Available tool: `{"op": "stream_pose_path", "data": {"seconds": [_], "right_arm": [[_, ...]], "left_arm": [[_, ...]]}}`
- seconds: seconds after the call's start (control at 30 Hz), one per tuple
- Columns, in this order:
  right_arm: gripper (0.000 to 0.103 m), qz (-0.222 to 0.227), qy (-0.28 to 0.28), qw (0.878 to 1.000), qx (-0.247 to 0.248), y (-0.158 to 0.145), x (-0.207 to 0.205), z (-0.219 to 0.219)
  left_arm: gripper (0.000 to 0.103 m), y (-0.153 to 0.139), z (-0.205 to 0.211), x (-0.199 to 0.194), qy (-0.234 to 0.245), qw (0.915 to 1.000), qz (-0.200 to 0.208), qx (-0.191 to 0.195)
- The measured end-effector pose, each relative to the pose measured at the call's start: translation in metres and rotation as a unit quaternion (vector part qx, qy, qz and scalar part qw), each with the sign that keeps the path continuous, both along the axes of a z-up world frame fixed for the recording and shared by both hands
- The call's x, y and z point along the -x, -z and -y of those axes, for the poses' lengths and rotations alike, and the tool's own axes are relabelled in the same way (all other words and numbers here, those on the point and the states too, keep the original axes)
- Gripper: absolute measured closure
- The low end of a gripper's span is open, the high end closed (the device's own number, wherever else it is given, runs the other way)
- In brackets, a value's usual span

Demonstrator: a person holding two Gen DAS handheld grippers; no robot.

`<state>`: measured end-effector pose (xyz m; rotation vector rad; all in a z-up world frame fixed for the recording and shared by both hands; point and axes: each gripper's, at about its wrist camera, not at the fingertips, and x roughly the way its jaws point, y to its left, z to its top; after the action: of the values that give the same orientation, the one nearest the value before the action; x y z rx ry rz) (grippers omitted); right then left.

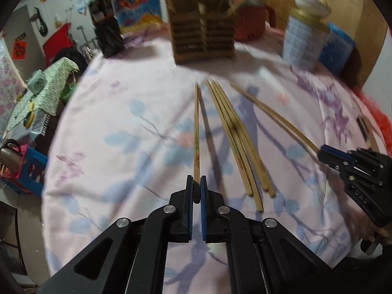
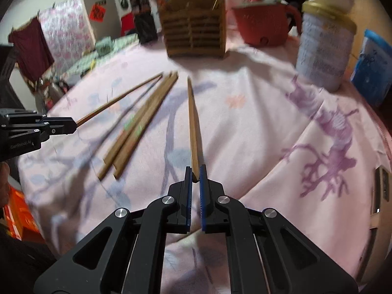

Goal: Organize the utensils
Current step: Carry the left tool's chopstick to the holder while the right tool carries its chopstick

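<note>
- Right now the left gripper (image 1: 196, 188) has its jaws pinched narrow on the butt end of one chopstick (image 1: 196, 132), which runs out ahead toward the far edge of the desk (image 1: 117, 112).
- Likewise the right gripper (image 2: 195, 175) has its jaws closed tight on the near end of a second chopstick (image 2: 193, 120), also aimed at the far edge; whether either stick is lifted off the cloth cannot be told for sure.
- Between the two grippers, a loose bundle of chopsticks (image 1: 241, 147) lies flat on the pink flowered cloth, near the middle of the desk.
- Beyond them, at the far edge, stands the slatted wooden holder (image 1: 203, 34), with a few sticks already poking up out of it.
- By my judgement the job is partway: some utensils are stowed, two are in hand, and the bundle is left to collect.
- Beside the holder sit a red pot (image 2: 263, 24), a labelled jar (image 1: 303, 41) and a dark bottle (image 1: 106, 28); their print is too blurred to read.
- Legible writing is scant: "DAS" on the right gripper's body in the left view, and what looks like "GenRobot.AI" on the left gripper's body in the right view.
</note>
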<state>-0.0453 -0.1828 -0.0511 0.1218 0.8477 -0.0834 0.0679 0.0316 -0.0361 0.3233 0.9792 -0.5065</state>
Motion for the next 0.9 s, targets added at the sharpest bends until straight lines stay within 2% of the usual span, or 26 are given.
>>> {"op": "stream_pose_path", "data": {"seconds": [0.33, 0.57, 0.73, 0.9], "right_arm": [[0.096, 0.1, 0.035, 0.994, -0.016, -0.07, 0.002, 0.021], [0.096, 0.18, 0.031, 0.983, 0.001, -0.137, 0.0, 0.023], [0.097, 0.191, 0.026, 0.981, 0.01, -0.15, -0.003, 0.018], [0.097, 0.196, 0.025, 0.98, 0.016, -0.154, -0.003, 0.016]], "left_arm": [[0.097, -0.075, -0.017, -0.013, -0.031, 0.9961, 0.07, 0.044], [0.097, -0.113, -0.023, -0.023, -0.037, 0.9925, 0.078, 0.087], [0.097, -0.124, -0.025, -0.032, -0.039, 0.9907, 0.067, 0.112], [0.097, -0.134, -0.025, -0.039, -0.038, 0.9899, 0.071, 0.117]]}}
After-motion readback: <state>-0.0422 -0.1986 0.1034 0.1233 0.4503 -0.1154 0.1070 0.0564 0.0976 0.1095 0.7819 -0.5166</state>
